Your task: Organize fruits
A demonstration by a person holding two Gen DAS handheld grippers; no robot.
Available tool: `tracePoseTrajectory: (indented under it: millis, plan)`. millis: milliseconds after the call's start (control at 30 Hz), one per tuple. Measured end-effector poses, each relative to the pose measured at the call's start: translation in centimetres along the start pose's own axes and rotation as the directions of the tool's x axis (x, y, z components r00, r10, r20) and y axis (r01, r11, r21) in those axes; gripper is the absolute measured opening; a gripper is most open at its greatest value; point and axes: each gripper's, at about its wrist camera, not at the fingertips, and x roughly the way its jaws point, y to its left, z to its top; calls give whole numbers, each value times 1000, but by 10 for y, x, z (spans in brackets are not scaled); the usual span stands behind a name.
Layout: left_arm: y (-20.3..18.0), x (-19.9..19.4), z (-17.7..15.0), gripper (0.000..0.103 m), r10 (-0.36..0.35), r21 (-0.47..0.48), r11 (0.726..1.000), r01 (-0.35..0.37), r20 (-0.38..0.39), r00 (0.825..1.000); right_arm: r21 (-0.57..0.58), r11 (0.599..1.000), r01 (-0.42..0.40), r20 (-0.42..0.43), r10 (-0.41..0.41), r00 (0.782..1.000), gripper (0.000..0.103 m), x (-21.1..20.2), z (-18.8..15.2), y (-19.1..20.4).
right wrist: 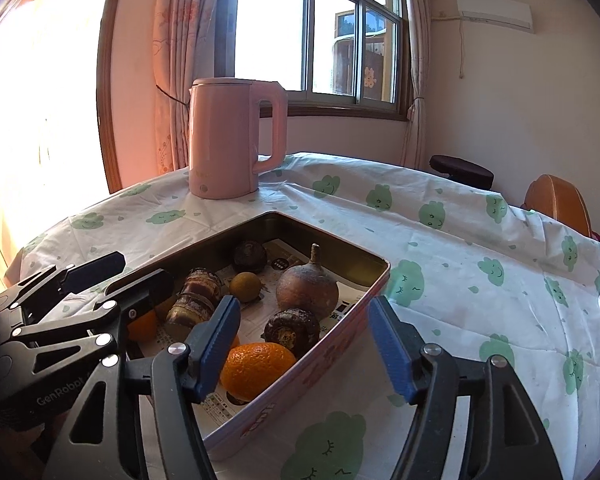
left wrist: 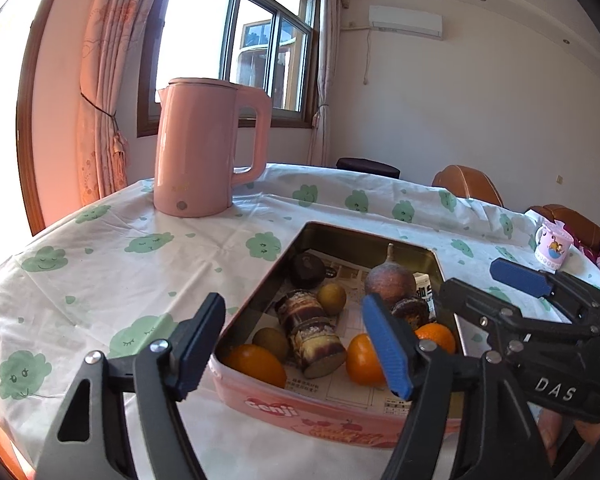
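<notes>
**Both tongs wide apart over a tin of fruit**

The left tongs (left wrist: 296, 344) hang with their blue ribbed pads apart and nothing between them but air, straddling the tin's near left wall. The right tongs (right wrist: 308, 344) are spread just as wide over the tin's near right corner, also gripping nothing. Each black linkage shows at the edge of the other's view.

The tin (left wrist: 260, 292) is a shallow rectangular metal box, pink outside with printed lettering, dull gold inside, lined with newspaper. It sits on the counter (left wrist: 100, 264), which wears a creased white cloth dotted with green smiling clouds.

Inside lie three glossy oranges (left wrist: 256, 364) along the near edge, two small yellow-brown round fruits (left wrist: 332, 298), and two short banded lengths of sugarcane (left wrist: 308, 332) side by side near the middle. A rough brown bulb-shaped fruit with a stalk (left wrist: 390, 282) stands toward 1 o'clock, and a dark water chestnut (left wrist: 306, 270) lies in the far corner at 11 o'clock. Another dark one (right wrist: 292, 330) lies just behind the nearest orange.

A smooth pink kettle (left wrist: 204, 148) stands upright at 10 o'clock beyond the tin, well apart from it. A small patterned mug (left wrist: 552, 248) sits at 3 o'clock near the counter's edge.
</notes>
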Motion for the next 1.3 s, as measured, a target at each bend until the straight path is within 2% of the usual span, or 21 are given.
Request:
tracePoseTrajectory:
  millis: [167,533,1300]
  plan:
    - [-10,-8,0,94,11,34,999,-12,42,999,51,997,49,30,-51,998,76,-9,-1,-14]
    - [-19,-14,4,94,10,47,999,-13,63,998,53,993,106,68,-110,992,77,-23,-5,-25]
    - [-23,-17,4,94,12,54,998,-16,67,998,88,990,106,69,-112,991,86,-25,-6,-33]
